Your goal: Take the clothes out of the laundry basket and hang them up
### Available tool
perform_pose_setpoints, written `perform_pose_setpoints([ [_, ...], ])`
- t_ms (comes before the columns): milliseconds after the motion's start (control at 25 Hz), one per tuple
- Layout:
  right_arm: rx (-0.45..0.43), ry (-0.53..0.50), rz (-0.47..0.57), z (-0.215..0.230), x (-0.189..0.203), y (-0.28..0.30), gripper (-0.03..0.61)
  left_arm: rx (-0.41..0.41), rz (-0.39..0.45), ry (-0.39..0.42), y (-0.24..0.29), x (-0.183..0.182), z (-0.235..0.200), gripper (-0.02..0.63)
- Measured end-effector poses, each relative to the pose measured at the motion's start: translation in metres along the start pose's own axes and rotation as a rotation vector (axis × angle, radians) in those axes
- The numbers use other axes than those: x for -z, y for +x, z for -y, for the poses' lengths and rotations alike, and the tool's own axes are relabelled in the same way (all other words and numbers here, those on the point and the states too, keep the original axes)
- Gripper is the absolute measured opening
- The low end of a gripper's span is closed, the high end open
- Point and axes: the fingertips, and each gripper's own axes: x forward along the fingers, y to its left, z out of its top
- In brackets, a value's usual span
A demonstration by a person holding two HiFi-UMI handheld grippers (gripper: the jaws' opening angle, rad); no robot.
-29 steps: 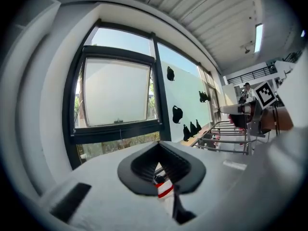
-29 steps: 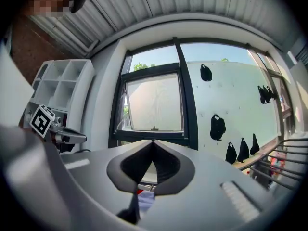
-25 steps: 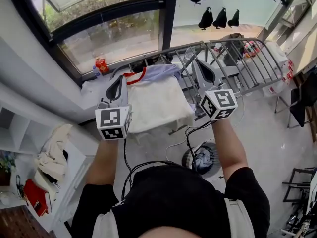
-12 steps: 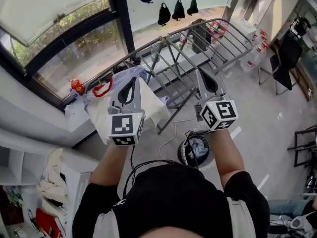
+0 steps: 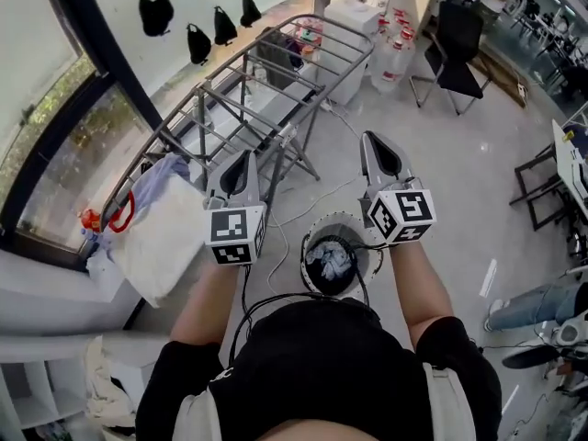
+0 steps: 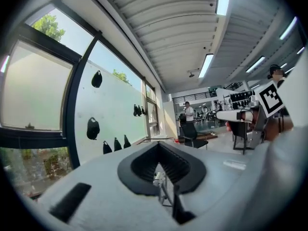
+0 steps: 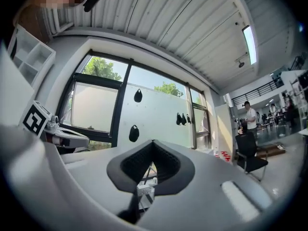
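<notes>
A round laundry basket [image 5: 333, 263] with crumpled grey-blue clothes [image 5: 331, 262] in it stands on the floor just below and between my hands. A white shirt with red collar trim [image 5: 161, 239] hangs over the left end of the metal drying rack [image 5: 276, 72]. My left gripper [image 5: 242, 158] is shut and empty, held level to the right of the shirt and apart from it. My right gripper [image 5: 377, 141] is also shut and empty, above the bare floor beside the rack. In the gripper views both pairs of jaws, left [image 6: 159, 146] and right [image 7: 151, 144], meet with nothing between them.
A black chair [image 5: 457, 44] and several water bottles [image 5: 393, 46] stand beyond the rack. Black bags [image 5: 156, 12] hang on the window wall. Cables [image 5: 294, 214] trail over the floor by the basket. Someone's legs [image 5: 533, 307] lie at the right edge.
Both grippers have swung right, away from the white shirt, which stays on the rack. They now hang over the floor above the basket. Both stay shut.
</notes>
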Motion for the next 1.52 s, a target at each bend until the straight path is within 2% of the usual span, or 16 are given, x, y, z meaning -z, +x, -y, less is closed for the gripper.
perform_pose_setpoints([
  [280,0.191,-0.029,-0.028,0.107,-0.002,-0.071,0.012,0.194,0.020,-0.005,0.068,-0.013,0.119,0.006],
  [480,0.294,-0.033,-0.041,0.164,0.000,-0.115,0.012,0.322,0.044,-0.018,0.100,-0.018,0.195,0.006],
  [640,0.347,-0.034,-0.054,0.198,0.004,-0.146,0.012,0.382,0.041,-0.014,0.114,-0.020,0.242,0.006],
  [800,0.378,-0.029,-0.071,0.218,0.011,-0.171,0.012,0.424,0.030,-0.005,0.118,-0.015,0.274,0.006],
  [1000,0.384,-0.025,-0.097,0.226,0.022,-0.183,0.012,0.446,0.010,0.003,0.119,-0.007,0.293,0.006],
  [1160,0.357,-0.027,-0.114,0.224,0.034,-0.187,0.013,0.456,-0.008,-0.003,0.116,0.003,0.301,0.006],
  [1280,0.296,-0.019,-0.133,0.215,0.048,-0.184,0.014,0.496,-0.005,0.004,0.110,0.011,0.307,0.007],
  [1320,0.258,-0.016,-0.153,0.210,0.057,-0.180,0.018,0.517,-0.011,0.013,0.107,0.016,0.310,0.069],
  [1360,0.216,-0.016,-0.184,0.204,0.068,-0.176,0.174,0.537,-0.022,0.023,0.105,0.024,0.312,0.159],
  [1400,0.180,-0.019,-0.223,0.199,0.081,-0.173,0.261,0.551,-0.038,0.034,0.104,0.033,0.313,0.205],
  [1520,0.137,-0.047,-0.349,0.189,0.124,-0.173,0.272,0.568,-0.109,0.078,0.099,0.072,0.310,0.278],
])
